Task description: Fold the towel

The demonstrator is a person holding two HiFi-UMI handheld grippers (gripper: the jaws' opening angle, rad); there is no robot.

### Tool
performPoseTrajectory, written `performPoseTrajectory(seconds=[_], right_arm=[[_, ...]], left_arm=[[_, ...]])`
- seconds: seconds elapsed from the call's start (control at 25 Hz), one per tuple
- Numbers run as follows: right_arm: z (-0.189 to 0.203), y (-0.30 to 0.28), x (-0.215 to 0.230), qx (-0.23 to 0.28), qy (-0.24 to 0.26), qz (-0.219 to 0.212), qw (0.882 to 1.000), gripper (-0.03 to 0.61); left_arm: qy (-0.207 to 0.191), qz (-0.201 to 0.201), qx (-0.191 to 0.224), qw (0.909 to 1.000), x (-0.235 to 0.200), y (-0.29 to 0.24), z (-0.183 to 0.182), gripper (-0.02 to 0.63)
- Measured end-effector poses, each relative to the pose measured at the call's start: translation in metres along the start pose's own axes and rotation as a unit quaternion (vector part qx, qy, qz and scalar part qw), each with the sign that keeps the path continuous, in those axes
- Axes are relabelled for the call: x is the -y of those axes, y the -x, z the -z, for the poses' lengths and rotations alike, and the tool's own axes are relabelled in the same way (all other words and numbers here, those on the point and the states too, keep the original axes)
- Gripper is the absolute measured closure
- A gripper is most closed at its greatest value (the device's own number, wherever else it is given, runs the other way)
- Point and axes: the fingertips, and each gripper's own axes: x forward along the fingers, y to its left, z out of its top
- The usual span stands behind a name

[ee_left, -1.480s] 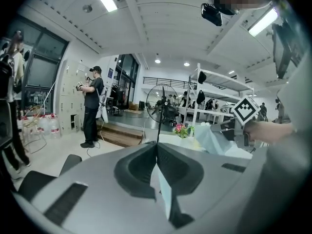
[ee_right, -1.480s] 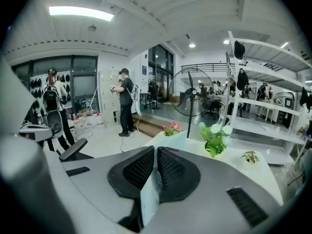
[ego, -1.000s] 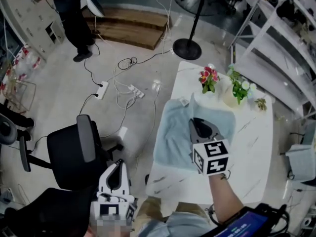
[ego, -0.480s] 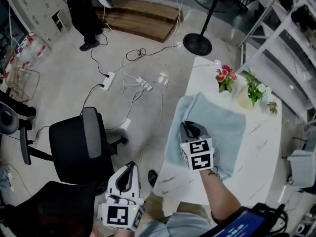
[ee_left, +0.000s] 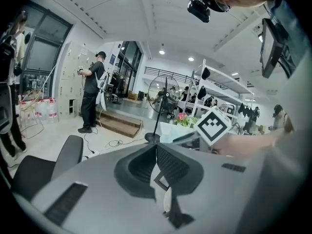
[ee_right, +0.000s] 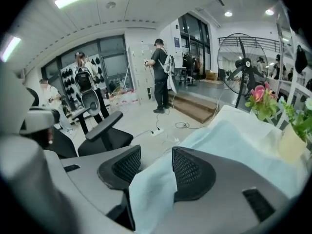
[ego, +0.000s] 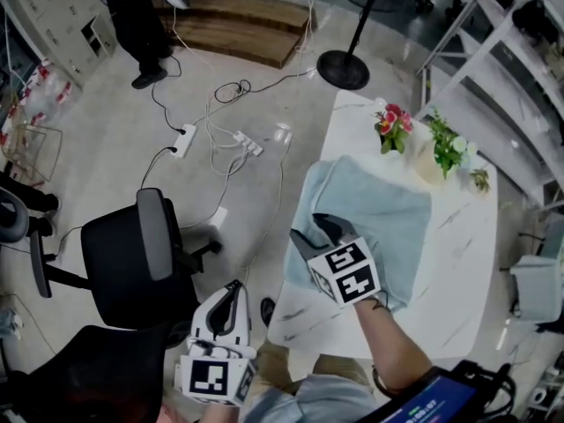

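A light blue towel point(ego: 379, 210) lies folded over on the white marble table point(ego: 458, 236), its left edge hanging past the table's side. My right gripper point(ego: 313, 227) is low over the towel's near left part. In the right gripper view its jaws point(ee_right: 156, 155) are opening, and a corner of the towel point(ee_right: 148, 189) still lies loose between the spread pads. My left gripper point(ego: 231, 291) hangs off the table over the floor, by the person's body. In its own view the left gripper point(ee_left: 156, 147) is shut on nothing.
Pink flowers point(ego: 390, 123) and a green plant in a vase point(ego: 445, 148) stand at the table's far end. A black office chair point(ego: 141, 258) is on the left. Cables and a power strip point(ego: 183, 139), a fan base point(ego: 342, 67) and a standing person point(ego: 132, 25) are on the floor beyond.
My right gripper came down and to the left towards the table's near left edge, bringing the towel's corner over, and its jaws spread apart. The left gripper barely moved.
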Motion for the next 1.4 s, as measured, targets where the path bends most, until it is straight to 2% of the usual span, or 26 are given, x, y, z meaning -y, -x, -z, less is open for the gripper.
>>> performPoseTrajectory(seconds=[0.12, 0.24, 0.44, 0.64, 0.72, 0.76, 0.8, 0.84, 1.0, 1.12, 1.24, 1.4], right_arm=[[-0.028, 0.043, -0.008, 0.049, -0.008, -0.022, 0.999, 0.36], [-0.034, 0.079, 0.007, 0.068, 0.002, -0.008, 0.998, 0.365], [0.035, 0.09, 0.027, -0.011, 0.019, 0.006, 1.0, 0.373], [0.079, 0.077, 0.026, -0.042, 0.011, 0.016, 0.999, 0.379], [0.089, 0.073, 0.032, -0.048, 0.011, 0.031, 0.998, 0.402], [0.09, 0.072, 0.036, -0.048, 0.016, 0.042, 0.998, 0.435], [0.088, 0.073, 0.038, -0.046, 0.024, 0.051, 0.997, 0.513], [0.083, 0.075, 0.038, -0.04, 0.031, 0.055, 0.997, 0.543], [0.044, 0.089, 0.008, -0.006, 0.044, 0.025, 0.999, 0.545], [0.026, 0.086, -0.031, -0.001, 0.059, -0.003, 0.998, 0.543], [0.035, 0.067, -0.063, -0.02, 0.073, -0.022, 0.997, 0.542], [0.059, 0.035, -0.079, -0.058, 0.089, -0.03, 0.994, 0.537]], left_arm=[[-0.001, 0.013, 0.015, 0.9998, 0.011, -0.005, -0.011, 0.604], [-0.006, 0.027, 0.021, 0.9994, 0.023, -0.013, -0.017, 0.604], [-0.014, 0.052, 0.014, 0.9985, 0.042, -0.026, -0.011, 0.604], [-0.017, 0.062, -0.007, 0.9979, 0.048, -0.029, 0.003, 0.604], [-0.016, 0.061, -0.012, 0.9979, 0.046, -0.03, 0.008, 0.604], [-0.016, 0.061, -0.013, 0.9979, 0.045, -0.031, 0.009, 0.604], [-0.016, 0.06, -0.013, 0.998, 0.043, -0.032, 0.009, 0.604], [-0.015, 0.06, -0.012, 0.998, 0.042, -0.032, 0.009, 0.604], [-0.011, 0.061, -0.002, 0.9981, 0.04, -0.032, 0.003, 0.604], [-0.005, 0.064, 0.007, 0.9979, 0.041, -0.029, -0.001, 0.604], [0.0, 0.063, 0.011, 0.9979, 0.037, -0.023, -0.003, 0.604], [0.007, 0.053, 0.005, 0.9985, 0.023, -0.015, 0.006, 0.604]])
